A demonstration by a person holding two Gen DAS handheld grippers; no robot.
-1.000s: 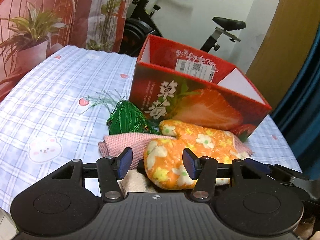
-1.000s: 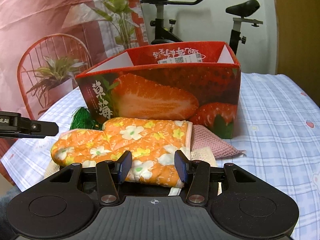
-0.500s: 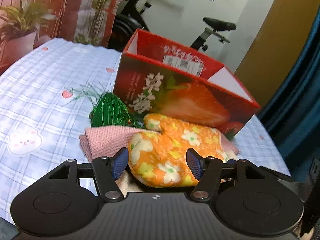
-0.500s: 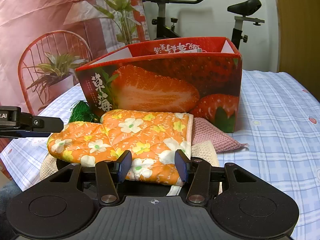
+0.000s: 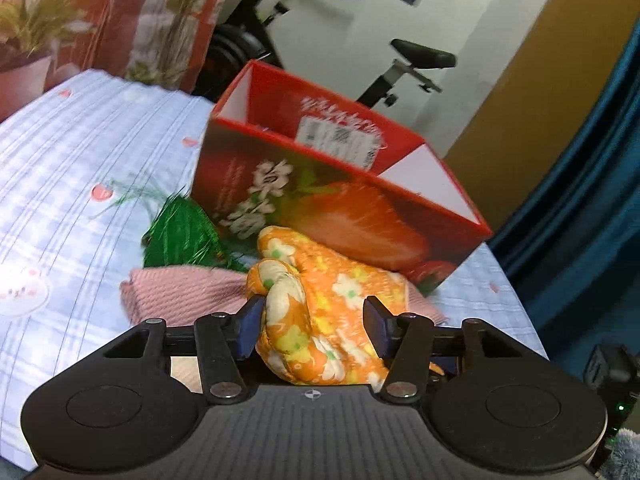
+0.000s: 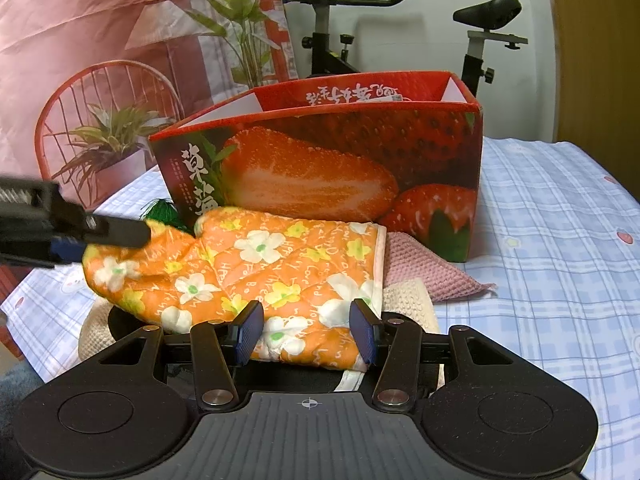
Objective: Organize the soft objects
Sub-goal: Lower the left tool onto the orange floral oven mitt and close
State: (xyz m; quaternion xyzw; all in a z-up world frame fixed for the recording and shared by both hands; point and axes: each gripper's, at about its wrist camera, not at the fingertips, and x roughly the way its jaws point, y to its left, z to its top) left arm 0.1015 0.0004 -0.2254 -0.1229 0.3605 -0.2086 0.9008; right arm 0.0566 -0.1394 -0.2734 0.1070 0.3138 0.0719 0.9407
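Note:
An orange flowered oven mitt [image 6: 248,264] lies over a pink knit cloth [image 6: 420,268] and a cream cloth [image 6: 408,300], in front of a red strawberry box [image 6: 320,160]. My left gripper [image 5: 310,326] has its jaws around the mitt's finger end [image 5: 304,312], which is bunched between them. My right gripper [image 6: 306,330] is open with its jaws on either side of the mitt's cuff. The left gripper also shows at the left edge of the right wrist view [image 6: 72,228]. A green tassel [image 5: 180,236] lies left of the box [image 5: 340,184].
The table has a blue checked cloth [image 6: 560,240]. An exercise bike [image 6: 480,32], a potted plant on a red chair [image 6: 104,140] and a patterned curtain stand behind it. A blue curtain [image 5: 592,200] hangs at the right.
My left gripper has moved forward over the mitt's finger end and narrowed, bunching the fabric. My right gripper has edged closer to the cuff and stays open.

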